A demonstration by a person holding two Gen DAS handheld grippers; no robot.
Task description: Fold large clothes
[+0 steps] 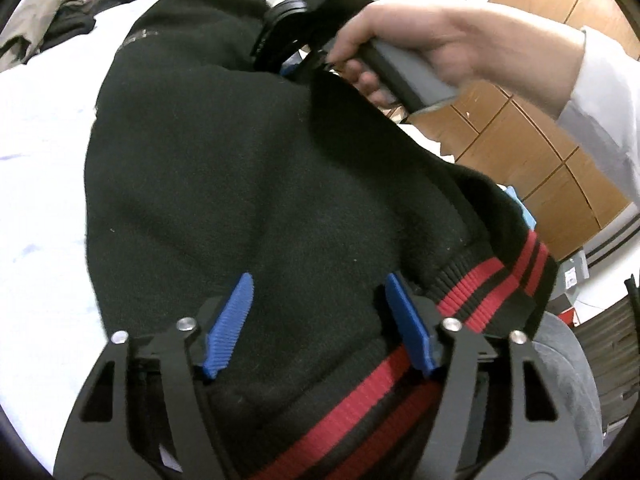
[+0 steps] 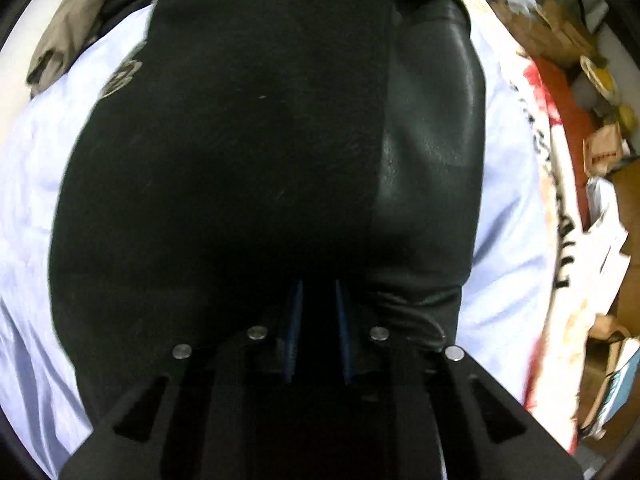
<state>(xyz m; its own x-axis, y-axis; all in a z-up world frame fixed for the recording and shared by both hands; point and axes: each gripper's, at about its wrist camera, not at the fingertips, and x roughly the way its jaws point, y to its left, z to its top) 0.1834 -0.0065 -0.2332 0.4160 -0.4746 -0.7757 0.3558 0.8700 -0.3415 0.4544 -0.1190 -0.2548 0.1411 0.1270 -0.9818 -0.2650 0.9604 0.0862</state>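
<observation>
Black fleece jacket (image 1: 240,184) with a red-and-black striped ribbed hem (image 1: 472,292) filled most of the left wrist view, spread over a pale sheet-covered surface (image 1: 40,200) at the left of the frame. At the bottom of that view the left gripper (image 1: 320,300) had its blue-padded fingers (image 1: 232,320) spread wide, with the fleece and the striped hem lying between and beneath them; whether the pads touched the cloth could not be told. Higher, in the upper middle of the frame, the jacket's raised edge ran up to the right gripper (image 1: 296,64), whose grey handle was clasped in the person's right hand (image 1: 404,36), the white sleeve (image 1: 600,100) trailing off at the right edge. Behind it, wooden cabinet fronts (image 1: 520,152) crossed the right side, and a heap of drab clothing (image 1: 52,28) lay in the upper left corner.

In the right wrist view the right gripper (image 2: 318,292) sat at the bottom centre, its blue pads drawn narrow and pinching a fold of the jacket (image 2: 224,160), which hung dark and blurred across the middle of the frame. A smooth, leather-like black sleeve panel (image 2: 432,152) ran down its right side. The pale sheet (image 2: 28,200) showed on both flanks, a printed white and red cloth (image 2: 548,168) lay at the right, and cardboard clutter (image 2: 600,80) crowded the far right edge.
</observation>
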